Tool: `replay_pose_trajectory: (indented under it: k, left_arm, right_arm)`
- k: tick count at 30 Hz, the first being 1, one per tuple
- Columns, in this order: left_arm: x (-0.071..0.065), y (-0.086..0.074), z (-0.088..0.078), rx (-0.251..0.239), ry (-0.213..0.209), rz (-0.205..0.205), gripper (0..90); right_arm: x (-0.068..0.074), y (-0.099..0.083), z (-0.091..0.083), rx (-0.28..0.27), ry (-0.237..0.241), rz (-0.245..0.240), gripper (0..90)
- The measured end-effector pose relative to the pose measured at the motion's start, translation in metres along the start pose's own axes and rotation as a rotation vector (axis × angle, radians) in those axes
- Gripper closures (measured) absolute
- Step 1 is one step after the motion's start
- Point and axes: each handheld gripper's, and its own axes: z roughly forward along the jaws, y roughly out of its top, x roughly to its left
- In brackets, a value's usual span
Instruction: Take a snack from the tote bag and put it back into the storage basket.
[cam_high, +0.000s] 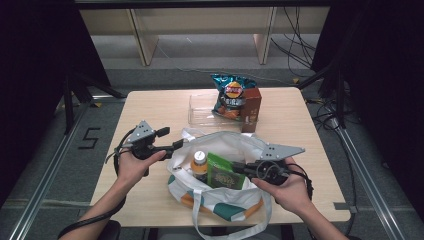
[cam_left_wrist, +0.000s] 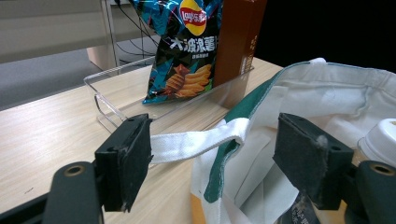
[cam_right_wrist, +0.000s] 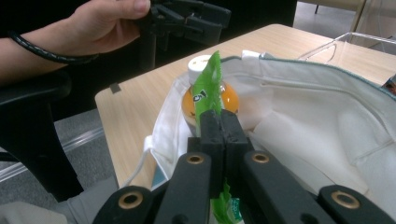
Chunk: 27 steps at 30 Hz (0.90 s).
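Note:
A white tote bag (cam_high: 225, 206) with green and orange trim lies open on the table's near side. Inside it stand an orange juice bottle (cam_high: 199, 162) with a white cap and a green packet (cam_high: 221, 173). My right gripper (cam_high: 236, 168) is shut on the green packet (cam_right_wrist: 208, 86), pinching its edge just in front of the bottle (cam_right_wrist: 229, 100) inside the bag (cam_right_wrist: 303, 107). My left gripper (cam_high: 176, 145) is at the bag's left rim. Its jaws stand open (cam_left_wrist: 212, 156), with the bag's white handle strap (cam_left_wrist: 196, 142) running between them beside the left pad.
A clear plastic tray (cam_high: 200, 114) sits at the table's far side, holding a blue chips bag (cam_high: 230, 95) and a brown carton (cam_high: 251, 109). Bare tabletop lies left and right of the tote bag. A person's hand (cam_right_wrist: 107, 21) holds the left gripper.

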Motion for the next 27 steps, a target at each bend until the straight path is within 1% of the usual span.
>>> replay_pose_trajectory:
  k: [2,3,4,5,6,7,8,9,10,11,12,13,14,15,16,17,18,19,20,21,22,23,24,26,27]
  left_arm:
    - [0.000,0.000,0.000,-0.005,0.003,-0.010,26.4]
    - [0.000,0.000,0.000,-0.004,0.002,-0.001,26.4]
    - [0.000,0.000,0.000,-0.004,0.002,-0.002,26.4]
    - [0.000,0.000,0.000,-0.003,0.000,0.001,26.4]
    - [0.000,0.000,0.000,-0.003,-0.001,0.004,26.4]
    - [0.000,0.000,0.000,-0.003,-0.001,0.003,26.4]
    - [0.000,0.000,0.000,-0.003,0.000,0.002,26.4]
    - [0.000,0.001,0.000,-0.003,0.001,0.002,26.3]
    - [0.000,0.000,0.000,-0.010,-0.004,-0.002,26.4]
    - [0.000,0.001,-0.001,-0.005,0.004,-0.003,26.4]
    - [0.000,0.000,0.000,-0.011,-0.002,-0.004,26.4]
    - [0.000,0.000,0.000,-0.010,-0.001,-0.005,26.4]
    - [0.000,0.000,0.000,-0.008,0.002,-0.006,26.4]
    - [0.000,0.000,-0.001,-0.004,0.005,-0.003,26.3]
    - [0.000,0.000,0.000,-0.011,-0.002,-0.005,26.4]
    - [0.000,0.000,0.000,-0.010,0.000,-0.006,26.4]
    - [0.000,0.001,-0.001,-0.005,0.005,-0.004,26.4]
    - [0.000,0.001,-0.001,-0.007,0.004,-0.003,26.4]
    - [0.000,0.001,-0.001,-0.008,0.005,-0.002,26.4]
    - [0.000,0.001,-0.001,-0.008,0.004,-0.001,26.4]
    - [0.000,0.001,-0.001,-0.008,0.004,-0.001,26.3]
    - [0.000,0.001,-0.001,-0.008,0.004,-0.001,26.4]
    - [0.000,0.001,-0.001,-0.008,0.004,-0.001,26.4]
    - [0.000,0.001,-0.001,-0.008,0.004,-0.001,26.4]
    - [0.000,0.001,-0.001,-0.008,0.005,-0.002,26.4]
  right_arm:
    - [0.000,0.003,-0.003,-0.013,-0.019,-0.015,90.0]
    - [0.001,0.005,-0.006,-0.006,-0.027,-0.009,90.0]
    - [0.000,0.006,-0.005,-0.025,-0.010,-0.012,90.0]
    - [0.002,0.007,-0.008,-0.020,-0.032,0.008,90.0]
    - [-0.001,0.010,-0.008,-0.052,-0.018,-0.034,90.0]
    - [0.000,0.011,-0.011,-0.046,-0.038,-0.019,90.0]
    - [0.000,0.013,-0.012,-0.057,-0.044,-0.023,90.0]
    - [-0.002,0.014,-0.012,-0.070,-0.030,-0.039,90.0]
    - [-0.002,0.015,-0.015,-0.063,-0.056,-0.040,90.0]
    - [-0.003,0.017,-0.016,-0.066,-0.063,-0.042,90.0]
    - [-0.001,0.018,-0.016,-0.061,-0.051,-0.011,90.0]
    - [-0.003,0.019,-0.018,-0.063,-0.058,-0.031,90.0]
    - [-0.001,0.019,-0.018,-0.077,-0.070,0.000,90.0]
    - [-0.003,0.021,-0.018,-0.078,-0.047,-0.018,90.0]
    - [-0.003,0.022,-0.020,-0.080,-0.063,-0.020,90.0]
    - [-0.002,0.023,-0.021,-0.073,-0.062,-0.008,90.0]
    - [-0.005,0.024,-0.020,-0.091,-0.071,-0.037,90.0]
    - [-0.005,0.024,-0.022,-0.074,-0.072,-0.028,90.0]
    - [-0.003,0.025,-0.022,-0.071,-0.067,-0.003,90.0]
    - [-0.007,0.026,-0.021,-0.095,-0.075,-0.050,90.0]
    - [-0.006,0.026,-0.022,-0.093,-0.080,-0.044,90.0]
    - [-0.005,0.027,-0.022,-0.086,-0.065,-0.017,90.0]
    - [-0.007,0.028,-0.023,-0.085,-0.071,-0.031,90.0]
    - [-0.005,0.030,-0.025,-0.083,-0.074,-0.011,90.0]
    - [-0.007,0.032,-0.025,-0.095,-0.085,-0.040,90.0]
